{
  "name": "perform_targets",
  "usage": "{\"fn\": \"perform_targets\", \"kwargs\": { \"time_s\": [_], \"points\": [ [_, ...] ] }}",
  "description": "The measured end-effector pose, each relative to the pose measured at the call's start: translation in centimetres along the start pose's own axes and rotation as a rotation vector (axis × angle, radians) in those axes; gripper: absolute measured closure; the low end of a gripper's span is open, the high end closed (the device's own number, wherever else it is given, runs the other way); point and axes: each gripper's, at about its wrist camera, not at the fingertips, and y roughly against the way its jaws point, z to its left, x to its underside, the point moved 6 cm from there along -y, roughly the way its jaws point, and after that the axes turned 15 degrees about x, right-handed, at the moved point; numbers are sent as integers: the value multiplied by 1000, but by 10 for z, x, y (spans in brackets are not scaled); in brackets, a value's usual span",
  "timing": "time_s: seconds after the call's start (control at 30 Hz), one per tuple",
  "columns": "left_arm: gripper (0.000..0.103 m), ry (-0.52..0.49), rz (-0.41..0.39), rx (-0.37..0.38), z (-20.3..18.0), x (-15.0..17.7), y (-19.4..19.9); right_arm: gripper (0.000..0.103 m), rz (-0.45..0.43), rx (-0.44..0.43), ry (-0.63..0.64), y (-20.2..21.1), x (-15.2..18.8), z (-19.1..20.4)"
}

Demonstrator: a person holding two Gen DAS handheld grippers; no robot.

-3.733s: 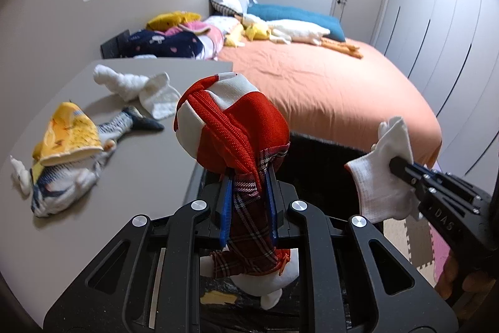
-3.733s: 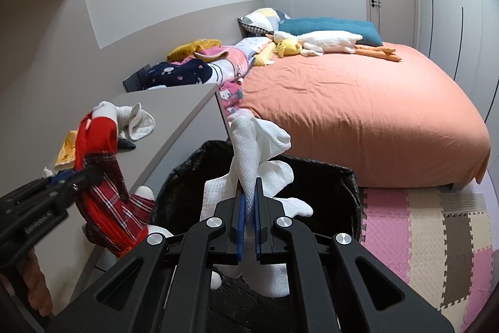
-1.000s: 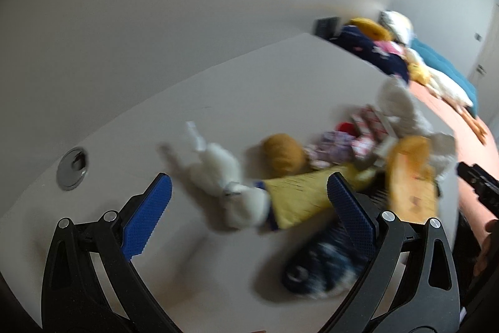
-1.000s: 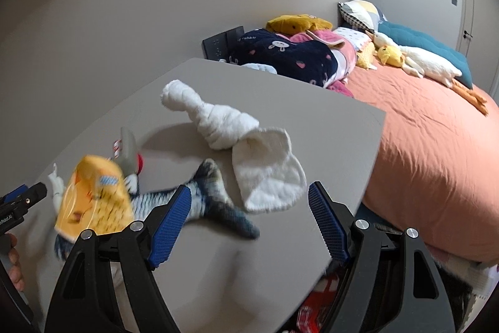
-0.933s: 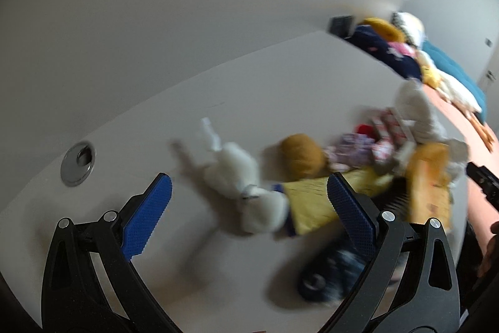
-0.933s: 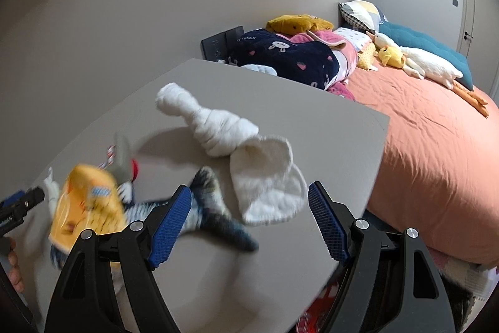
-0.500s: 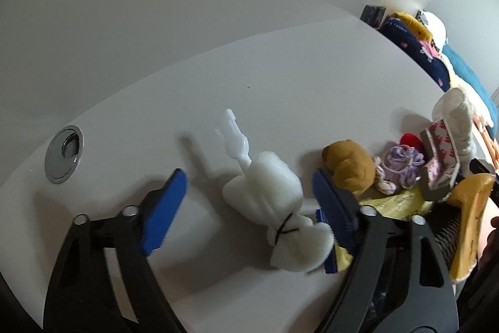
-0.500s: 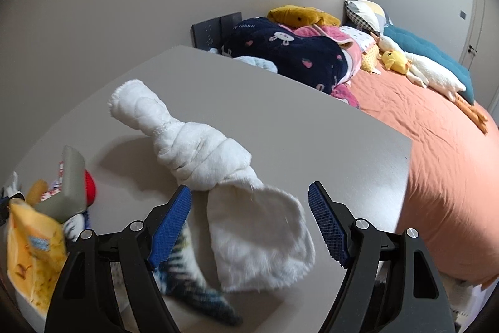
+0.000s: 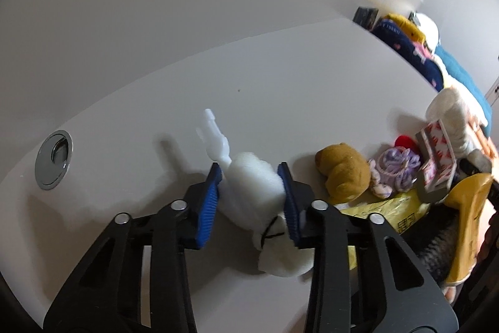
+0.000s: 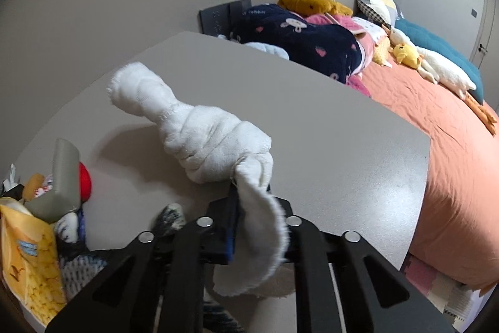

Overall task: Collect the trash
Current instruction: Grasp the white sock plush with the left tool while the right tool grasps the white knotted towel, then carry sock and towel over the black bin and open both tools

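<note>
The left gripper [image 9: 251, 177], black with blue ribbed pads, is closing around a white foam-like bundle tied with a thin black band [image 9: 254, 188]; both pads touch the bundle's sides, so it has hold of it. The bundle lies on the pale grey tabletop [image 9: 280, 77], and a thin white plastic piece [image 9: 213, 138] sticks up from its far end. Just to the right sit a small tan plush lump [image 9: 341, 173], a lilac knitted ball [image 9: 396, 166], a red round thing [image 9: 405, 142] and a grey carton with a red and white pattern [image 9: 436, 158]. Below these lies a yellow snack bag [image 9: 467, 227]. A round metal cable grommet [image 9: 54, 159] is set in the tabletop well to the left.

The right gripper [image 10: 249, 186] is closing too, its pads nearly together and pinching the knotted end of a white twisted terry cloth [image 10: 199, 127]. The cloth's loose flap [image 10: 259, 233] drapes back over the gripper's frame, while its rolled length lies on the tabletop, pointing away to the left. At the left edge are the yellow snack bag, the grey carton with the red thing beside it, and a dark striped fabric piece [image 10: 78, 267] beneath them. Beyond the table's far edge are a heap of navy, pink and mustard clothes [image 10: 299, 33] and a bed with an orange sheet [image 10: 436, 127], on which lies a white plush goose [image 10: 436, 67].
</note>
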Motion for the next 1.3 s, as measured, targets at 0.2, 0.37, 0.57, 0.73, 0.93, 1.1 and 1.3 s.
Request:
{"fn": "perform_targets", "kwargs": {
  "time_s": [0.2,0.37,0.57,0.73,0.93,1.1,1.3],
  "points": [
    [70,-23,-48,12,-10,-6,22,91,-33,-24,-59,22,-5,-12],
    [70,-58,-94,4,-22,-6,48,91,-68,-10,-89,48,-4,-27],
    [70,-87,-131,14,-40,1,77,91,-97,12,-124,79,4,-50],
    [70,-129,-143,46,-65,10,96,91,-118,35,-148,104,13,-71],
    [70,-178,-128,96,-101,22,99,91,-122,55,-167,128,34,-93],
    [70,-233,-100,137,-134,43,99,91,-121,70,-190,144,55,-113],
    [70,-289,-67,186,-171,64,96,91,-116,96,-209,161,82,-134]
  ]
}}
